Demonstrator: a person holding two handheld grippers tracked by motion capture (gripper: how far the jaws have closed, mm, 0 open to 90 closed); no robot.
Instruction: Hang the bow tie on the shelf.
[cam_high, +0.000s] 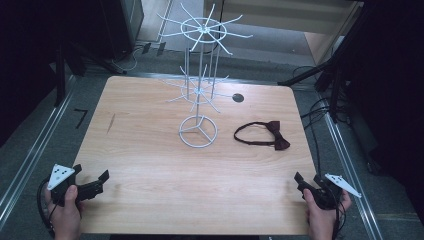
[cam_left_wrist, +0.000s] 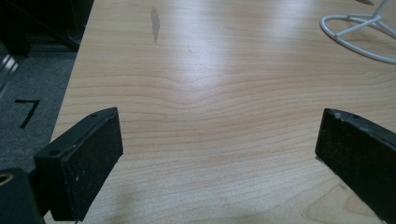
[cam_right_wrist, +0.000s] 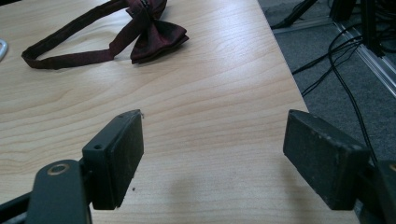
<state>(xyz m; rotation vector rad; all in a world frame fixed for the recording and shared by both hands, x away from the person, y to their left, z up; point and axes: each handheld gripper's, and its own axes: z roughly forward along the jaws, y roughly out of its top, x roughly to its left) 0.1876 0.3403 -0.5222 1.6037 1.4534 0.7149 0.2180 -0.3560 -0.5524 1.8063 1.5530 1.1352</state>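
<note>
- Right now the left gripper (cam_high: 95, 184) sits at the near left corner of the wooden table (cam_high: 140, 165), held in a hand (cam_high: 65, 212); jaws spread wide, nothing between them, only bare wood in the left gripper view.
- Right gripper (cam_high: 303, 181) at the near right corner, held in the other hand (cam_high: 322, 217); jaws apart too, nothing between the pads (cam_right_wrist: 119, 158), pointing toward the bow tie.
- Dark red bow tie (cam_high: 262, 135) lies flat on the right half of the table, strap looped out to its left, knot on the right end; well apart from both grippers.
- Same bow tie (cam_right_wrist: 140, 32) shows at the top of the right gripper view, ahead of the jaws, not touched.
- White wire rack (cam_high: 199, 90) stands upright mid-table, ring base on the wood, two tiers of hook arms; bow tie lies just right of the base, not touching.
- Rack base (cam_left_wrist: 362, 35) shows top right in the left gripper view.
- Small dark round hole (cam_high: 238, 98) in the tabletop behind the bow tie.
</note>
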